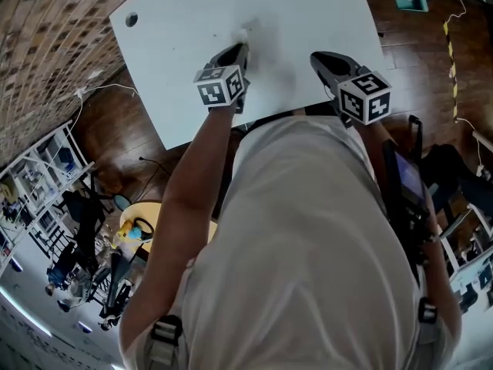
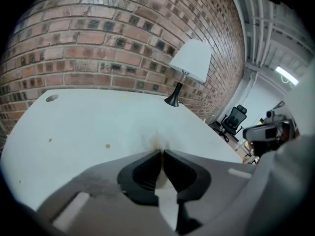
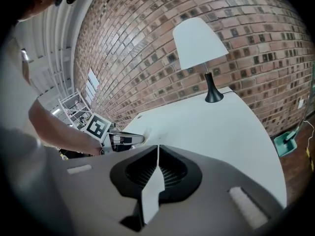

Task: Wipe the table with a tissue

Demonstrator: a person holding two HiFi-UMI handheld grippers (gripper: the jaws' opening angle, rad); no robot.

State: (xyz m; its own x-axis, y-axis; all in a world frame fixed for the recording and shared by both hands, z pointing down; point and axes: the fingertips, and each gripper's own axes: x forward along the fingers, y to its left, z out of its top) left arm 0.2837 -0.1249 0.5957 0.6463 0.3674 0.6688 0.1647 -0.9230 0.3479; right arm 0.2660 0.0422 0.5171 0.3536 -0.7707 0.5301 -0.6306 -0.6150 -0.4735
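Note:
The white table [image 1: 192, 21] fills the top of the head view. My left gripper [image 1: 243, 46] is low over its middle, jaws shut on a small white tissue [image 1: 245, 34] that bulges past the tips. In the left gripper view the tissue [image 2: 156, 137] lies against the table [image 2: 88, 127] ahead of the left gripper [image 2: 162, 152] and shows a brownish smudge. The right gripper [image 1: 317, 57] hovers over the table's near right part, shut with nothing seen in it. In the right gripper view the right gripper [image 3: 158, 147] points across the table [image 3: 216, 127] toward the left gripper [image 3: 140, 137].
A white-shaded lamp [image 2: 189, 63] on a black base stands at the table's far side by the brick wall [image 2: 98, 38]; it also appears as the lamp [image 3: 199, 43]. A round cable hole [image 1: 131, 19] sits near one corner. Two small yellowish specks [image 2: 108, 146] dot the table. Office chairs [image 2: 234, 119] stand beyond.

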